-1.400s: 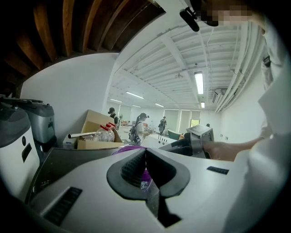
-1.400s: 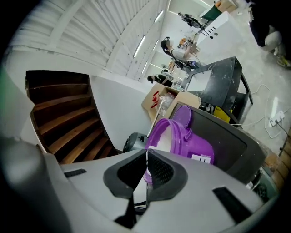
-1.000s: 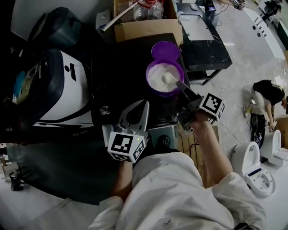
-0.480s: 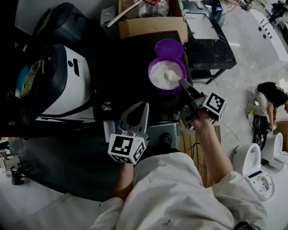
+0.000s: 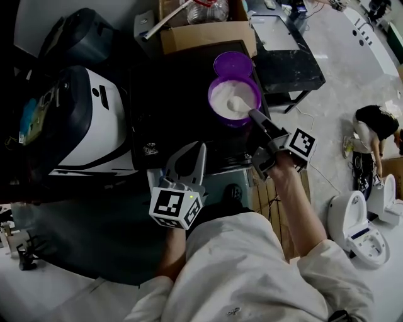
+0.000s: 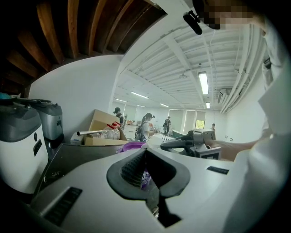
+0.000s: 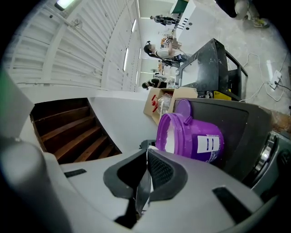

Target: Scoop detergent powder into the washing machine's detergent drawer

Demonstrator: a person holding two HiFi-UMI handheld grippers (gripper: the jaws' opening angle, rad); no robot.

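Head view: the right gripper (image 5: pixel 253 116) dips the scoop (image 5: pixel 235 104) into powder (image 5: pixel 225 94) in the purple tub (image 5: pixel 216 112) at the far right of the washer top (image 5: pixel 170 94). It has barely shifted since a second ago. The next move is probably a level lift toward the near side.

Left gripper view: the left gripper (image 6: pixel 145 157) is clenched on nothing.

Right gripper view: the jaws clamp the scoop's handle.

top (image 5: pixel 245 264): white, sleeved | left gripper (image 5: pixel 191 153): light grey | right gripper (image 5: pixel 252 115): dark grey | marker cubes (image 5: pixel 176 206): black-white

— How many tools?
— Two: the left tool (image 5: pixel 196 154) and the right tool (image 5: pixel 255 118).
— Tubs of powder?
— One purple tub (image 5: pixel 217 112), one white scoop (image 5: pixel 235 104).
— Anything else?
— One washing machine (image 5: pixel 170 107), one cardboard box (image 5: pixel 208 36), one bottle (image 5: pixel 214 11).
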